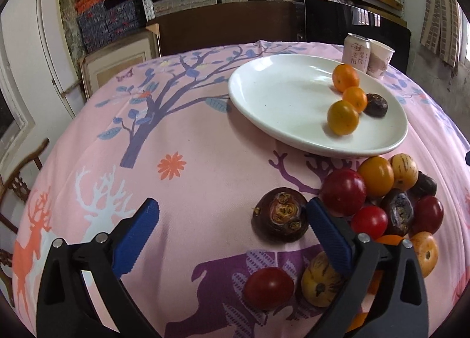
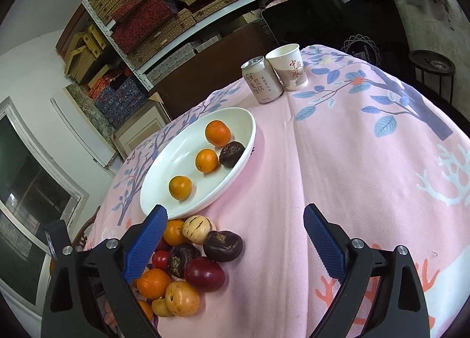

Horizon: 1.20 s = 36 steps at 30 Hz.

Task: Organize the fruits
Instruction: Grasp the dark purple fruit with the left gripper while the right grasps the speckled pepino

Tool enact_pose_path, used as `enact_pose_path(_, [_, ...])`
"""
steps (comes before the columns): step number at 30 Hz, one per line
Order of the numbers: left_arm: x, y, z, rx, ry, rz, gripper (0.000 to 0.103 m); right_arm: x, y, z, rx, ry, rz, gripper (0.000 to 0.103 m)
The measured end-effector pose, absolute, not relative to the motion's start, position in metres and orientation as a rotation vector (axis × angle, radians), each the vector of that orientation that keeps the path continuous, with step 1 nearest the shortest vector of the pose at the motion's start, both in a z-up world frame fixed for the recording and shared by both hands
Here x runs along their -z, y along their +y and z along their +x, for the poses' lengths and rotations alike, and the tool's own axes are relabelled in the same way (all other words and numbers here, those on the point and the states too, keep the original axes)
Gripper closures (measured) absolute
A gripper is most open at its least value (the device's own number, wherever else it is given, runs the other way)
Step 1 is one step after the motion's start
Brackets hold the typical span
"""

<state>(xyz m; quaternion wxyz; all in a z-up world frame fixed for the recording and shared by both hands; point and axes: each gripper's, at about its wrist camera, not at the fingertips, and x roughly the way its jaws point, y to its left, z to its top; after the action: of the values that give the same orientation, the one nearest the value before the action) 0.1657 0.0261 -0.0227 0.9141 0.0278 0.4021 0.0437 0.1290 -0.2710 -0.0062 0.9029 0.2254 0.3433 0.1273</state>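
A white plate (image 1: 279,97) on the pink tablecloth holds three oranges (image 1: 342,117) and one dark water chestnut (image 1: 376,105); it also shows in the right wrist view (image 2: 176,159). A pile of loose fruit (image 1: 379,191) lies in front of the plate: red tomatoes, oranges, yellow striped fruits, dark chestnuts. My left gripper (image 1: 232,214) is open, low over the cloth, with a large dark chestnut (image 1: 280,214) between its fingers, close to the right finger. My right gripper (image 2: 235,220) is open and empty above the cloth, its left finger over the pile (image 2: 188,261).
A drink can (image 2: 263,79) and a paper cup (image 2: 289,66) stand at the table's far edge behind the plate. A dark chair back and shelves of boxes lie beyond the table. A red tomato (image 1: 268,288) and a yellow fruit (image 1: 320,282) lie near the left gripper.
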Motion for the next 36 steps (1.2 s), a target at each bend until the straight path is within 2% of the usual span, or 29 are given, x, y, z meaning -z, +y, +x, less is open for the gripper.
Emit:
enact_pose_path(3, [0.025,0.036,0.17,-0.038,0.85,0.022,0.004,0.006,-0.27,0.129,-0.261,0.712,0.455,0.008])
enact_pose_path(7, [0.02,0.043,0.166,-0.159,0.802,0.146,0.004,0.005,-0.272,0.128,-0.255,0.705,0.464,0.008])
enact_pose_path(11, [0.02,0.058,0.166,-0.15,0.829,0.058,0.004,0.005,-0.273,0.128,-0.257,0.704,0.467,0.008])
enact_pose_path(20, [0.022,0.029,0.162,0.009,0.808,0.095,0.005,-0.002,-0.26,0.12,-0.278,0.679,0.388,0.008])
enact_pose_path(21, [0.024,0.032,0.163,0.033,0.827,0.054,0.012,-0.003,-0.258,0.119,-0.277,0.678,0.379,0.008])
enact_pose_path(22, [0.026,0.036,0.166,0.067,0.847,-0.001,0.03,-0.003,-0.257,0.119,-0.277,0.678,0.372,0.008])
enact_pose_path(23, [0.028,0.041,0.169,0.097,0.869,-0.061,0.04,-0.003,-0.256,0.119,-0.279,0.679,0.366,0.008])
enact_pose_path(26, [0.033,0.048,0.174,0.098,0.889,-0.126,0.047,-0.003,-0.253,0.119,-0.285,0.682,0.349,0.008])
enact_pose_path(33, [0.033,0.044,0.179,0.073,0.885,-0.117,0.05,0.001,-0.225,0.119,-0.324,0.708,0.22,0.009])
enact_pose_path(35, [0.033,0.044,0.179,0.062,0.885,-0.112,0.054,0.004,-0.213,0.118,-0.327,0.715,0.157,0.016])
enact_pose_path(36, [0.033,0.044,0.18,0.053,0.885,-0.107,0.056,0.006,-0.205,0.118,-0.324,0.722,0.116,0.024])
